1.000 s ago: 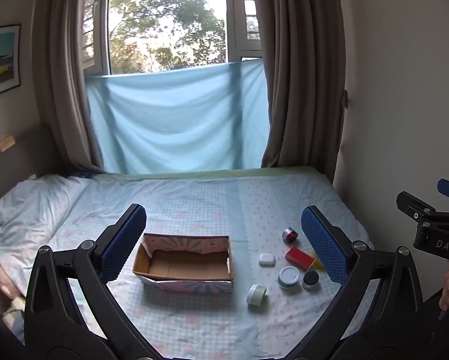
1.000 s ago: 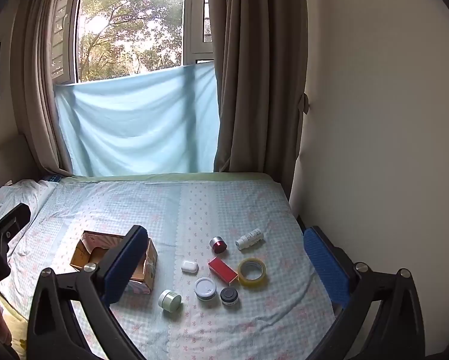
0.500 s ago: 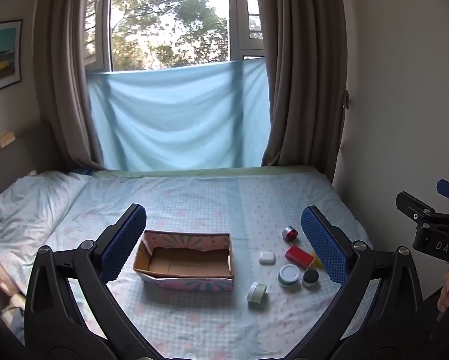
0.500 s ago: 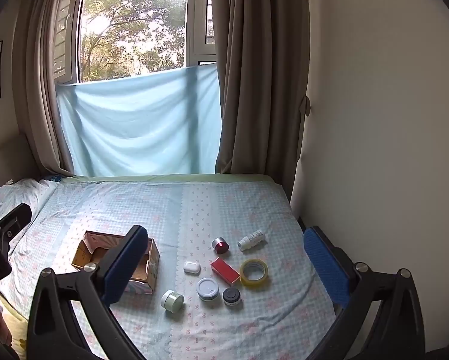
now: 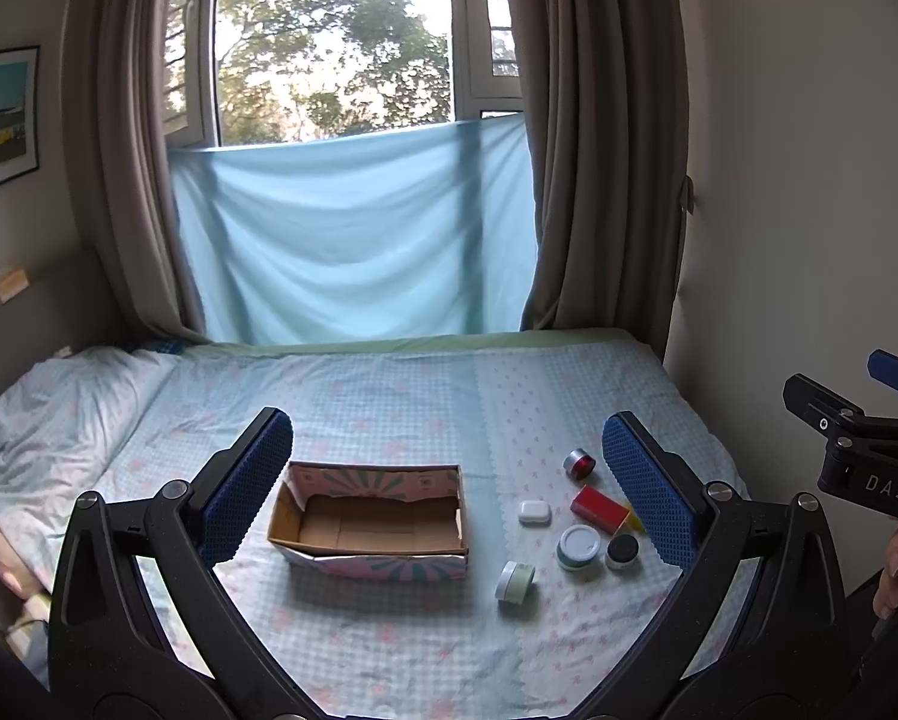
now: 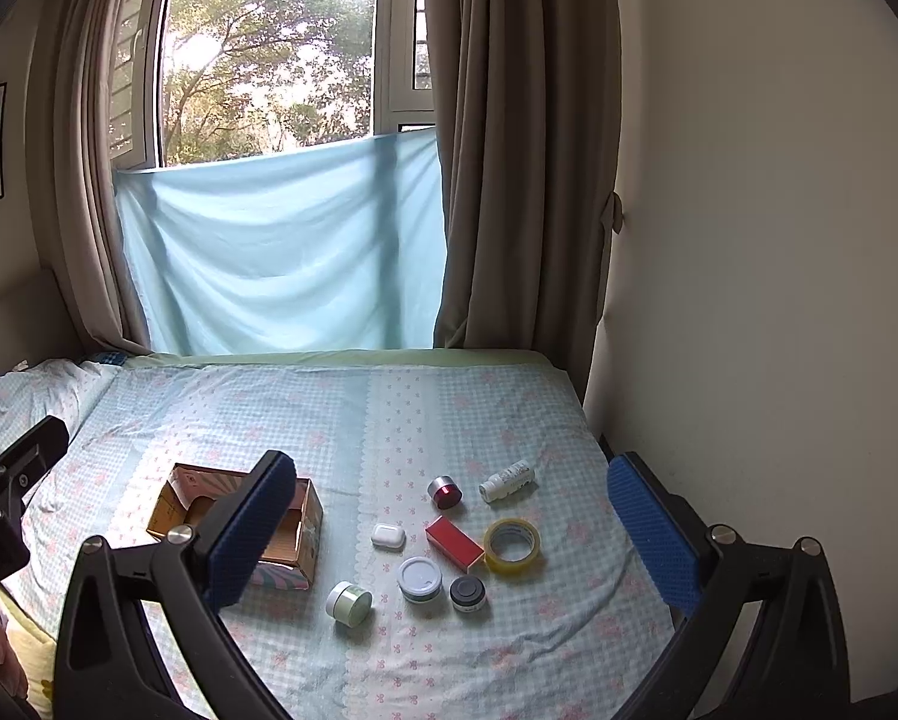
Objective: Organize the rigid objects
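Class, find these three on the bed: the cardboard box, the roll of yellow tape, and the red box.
cardboard box (image 5: 372, 558): left wrist view, on its near outer wall.
roll of yellow tape (image 6: 496, 561): right wrist view, on its near rim.
red box (image 6: 454, 542): right wrist view, on its top face.

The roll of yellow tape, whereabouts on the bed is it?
In the right wrist view the roll of yellow tape lies flat on the bed, right of the red box, nearer the camera than the white bottle.
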Demonstrator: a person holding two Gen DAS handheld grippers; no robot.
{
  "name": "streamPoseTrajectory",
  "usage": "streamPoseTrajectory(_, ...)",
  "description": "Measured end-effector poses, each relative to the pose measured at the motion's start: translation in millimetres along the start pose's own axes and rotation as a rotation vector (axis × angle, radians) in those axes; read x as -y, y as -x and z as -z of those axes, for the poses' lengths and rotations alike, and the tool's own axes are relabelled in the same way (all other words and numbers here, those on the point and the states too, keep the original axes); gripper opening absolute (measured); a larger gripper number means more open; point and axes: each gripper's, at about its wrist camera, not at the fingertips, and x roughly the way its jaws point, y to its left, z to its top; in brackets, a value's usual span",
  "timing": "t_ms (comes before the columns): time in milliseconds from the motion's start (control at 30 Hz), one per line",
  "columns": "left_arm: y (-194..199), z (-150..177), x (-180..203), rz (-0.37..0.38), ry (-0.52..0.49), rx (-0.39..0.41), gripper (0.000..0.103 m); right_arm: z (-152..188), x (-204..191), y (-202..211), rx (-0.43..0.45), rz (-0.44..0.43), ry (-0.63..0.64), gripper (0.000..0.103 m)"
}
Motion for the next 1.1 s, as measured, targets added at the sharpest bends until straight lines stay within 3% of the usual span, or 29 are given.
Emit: streamPoseTrajectory(1100,-1.6,0.8,-6.5,0.009,0.011,-0.002,0.103,1.1,-7.5,-3.7,-0.002,-0.002,0.003,0.103)
